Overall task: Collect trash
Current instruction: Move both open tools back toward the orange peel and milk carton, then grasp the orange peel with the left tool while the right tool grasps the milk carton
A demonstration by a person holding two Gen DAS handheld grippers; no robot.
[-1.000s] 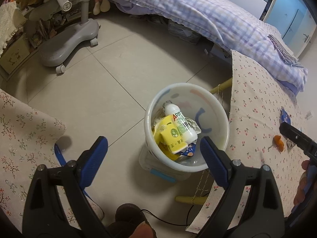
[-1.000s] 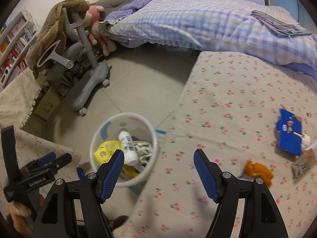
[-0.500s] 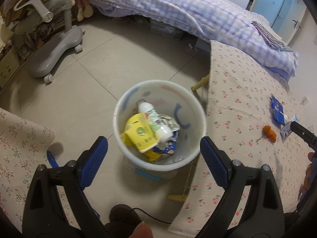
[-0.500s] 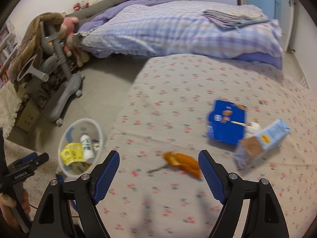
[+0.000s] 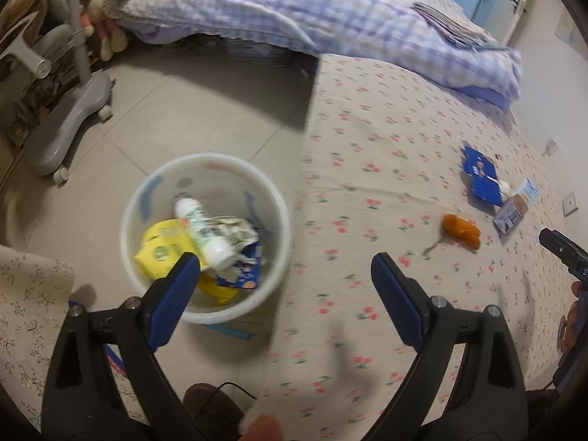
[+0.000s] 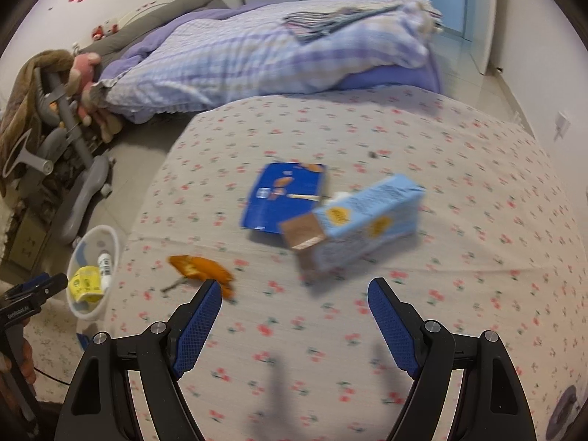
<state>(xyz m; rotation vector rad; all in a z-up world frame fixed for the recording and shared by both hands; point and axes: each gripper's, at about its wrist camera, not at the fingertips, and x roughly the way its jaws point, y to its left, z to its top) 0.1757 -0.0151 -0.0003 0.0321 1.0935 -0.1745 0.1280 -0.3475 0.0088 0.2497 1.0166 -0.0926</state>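
A white bin (image 5: 147,183) stands on the floor beside the table, holding a white bottle (image 5: 204,229), a yellow packet (image 5: 161,251) and other wrappers. On the flowered tablecloth (image 6: 441,169) lie an orange wrapper (image 6: 200,266), a flat blue box (image 6: 284,191) and a light blue carton (image 6: 362,226). My right gripper (image 6: 294,288) hangs open just in front of the carton, nothing between its fingers. My left gripper (image 5: 284,262) is open above the bin's right rim and the table edge. In the right wrist view the bin (image 6: 79,253) shows at the left.
A bed with a checked purple duvet (image 5: 312,14) runs behind the table. A grey chair base (image 5: 70,110) stands on the floor at the left. Another flowered cloth (image 5: 25,305) lies at the lower left. A shoe tip (image 5: 209,408) and a cable are underneath.
Both grippers have swung to the right, away from the bin and over the table. The carton, blue box and orange wrapper have come close before the right gripper.
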